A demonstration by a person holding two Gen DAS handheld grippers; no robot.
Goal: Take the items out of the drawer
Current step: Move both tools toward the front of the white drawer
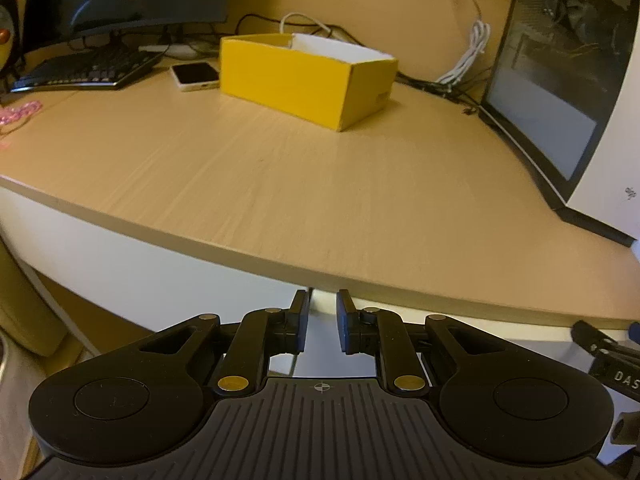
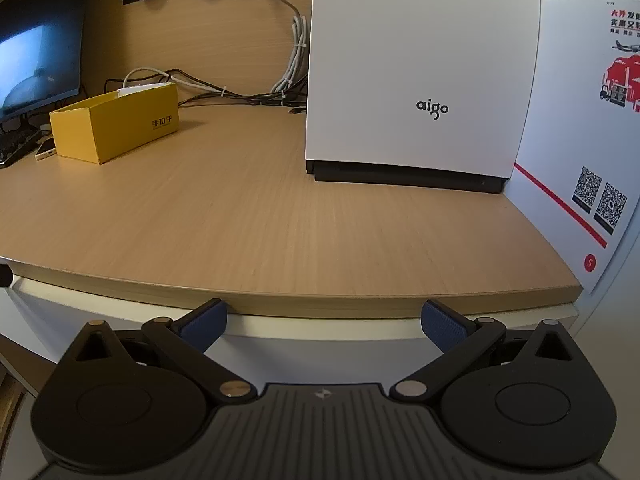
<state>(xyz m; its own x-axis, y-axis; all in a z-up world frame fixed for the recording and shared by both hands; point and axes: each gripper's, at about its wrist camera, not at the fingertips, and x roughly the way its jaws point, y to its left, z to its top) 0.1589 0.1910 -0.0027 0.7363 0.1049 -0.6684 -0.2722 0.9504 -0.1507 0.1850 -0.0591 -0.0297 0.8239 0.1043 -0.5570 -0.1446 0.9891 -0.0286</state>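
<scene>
A pale wood-grain bench (image 1: 280, 184) carries a yellow box (image 1: 308, 80) toward twelve o'clock, a white phone (image 1: 195, 75) touching its left side, and a black keyboard (image 1: 86, 68) at ten. A white computer case (image 2: 420, 80) stands at two, with cables (image 2: 248, 96) behind.

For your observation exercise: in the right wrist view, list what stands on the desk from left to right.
Monitor → white phone → yellow box → bundled cables → white aigo case → printed white carton.
</scene>
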